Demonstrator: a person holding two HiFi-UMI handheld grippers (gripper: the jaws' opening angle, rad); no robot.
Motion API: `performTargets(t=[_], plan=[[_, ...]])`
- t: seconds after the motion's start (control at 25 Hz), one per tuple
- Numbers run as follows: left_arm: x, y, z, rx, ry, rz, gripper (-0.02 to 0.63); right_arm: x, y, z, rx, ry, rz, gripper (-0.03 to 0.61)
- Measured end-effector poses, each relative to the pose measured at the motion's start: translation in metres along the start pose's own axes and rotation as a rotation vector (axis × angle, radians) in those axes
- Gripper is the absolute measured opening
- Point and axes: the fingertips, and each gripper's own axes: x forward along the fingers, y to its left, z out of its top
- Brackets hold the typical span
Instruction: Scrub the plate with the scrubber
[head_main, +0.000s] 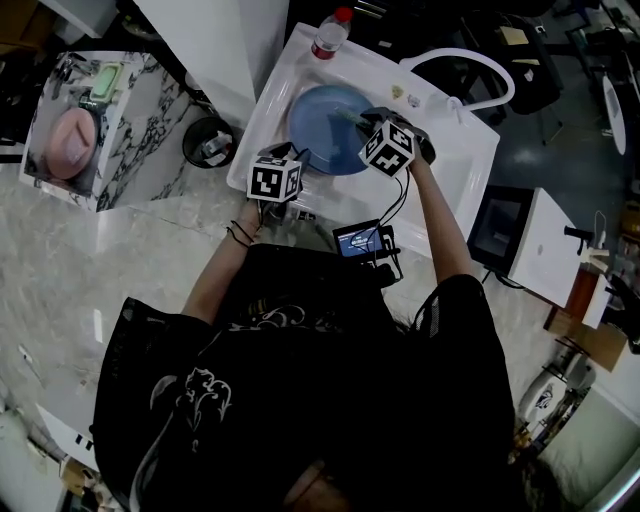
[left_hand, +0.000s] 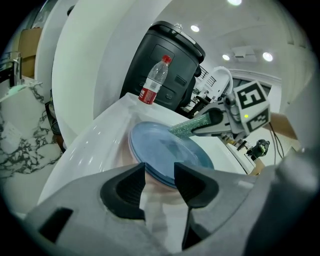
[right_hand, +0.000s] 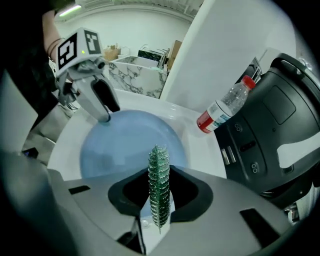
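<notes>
Seemingly scrubbing was underway (most looked left): the right hand-held gripper (right_hand: 159, 202) pinched a green bristly scrubber (right_hand: 159, 175) at the round blue plate (right_hand: 127, 142); the left hand-held gripper (left_hand: 160, 176), narrowly parted, sat at its rim.

Sink: a white basin (head_main: 455, 165) with a broad flat rim, standing on the pale marbled floor (head_main: 130, 260).
In the basin: a blue plate (head_main: 325, 130) fills the left half. Whether it lies flat cannot be told.
On the far rim: a clear bottle (head_main: 331, 33) with a red cap and red label stands upright at the corner.
At the right rim: a white arched pipe (head_main: 470, 60) curves over the edge.
Side desk: a marble-patterned block (head_main: 150, 120) stands well left of the sink.
On the desk: a pink dish (head_main: 70, 143), and a pale green item (head_main: 102, 84) just beyond it.
On the floor: a black bin (head_main: 208, 140) sits between desk and sink.
</notes>
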Motion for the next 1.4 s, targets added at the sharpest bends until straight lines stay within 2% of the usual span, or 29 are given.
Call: performTargets(t=[0.2,0.32,0.88,1.16,1.4], plan=[[0.000,0.000,0.000,-0.006,-0.002,0.013,0.186,0.024,-0.033,-0.006,0.006,0.008,-0.072,0.091],[0.000,0.000,-0.001,-0.019,-0.008,0.016,0.186,0.029,-0.032,-0.009,0.022,-0.001,-0.059,0.091],[0.000,0.001,-0.001,-0.045,-0.030,0.036,0.186,-0.006,0.037,-0.044,0.098,0.031,0.015,0.091],[0.000,0.000,-0.001,-0.042,-0.037,0.044,0.186,-0.032,0.073,-0.038,0.182,-0.004,0.084,0.091],[-0.001,0.000,-0.001,-0.042,-0.041,0.047,0.186,-0.044,0.096,-0.016,0.248,-0.072,0.125,0.091]])
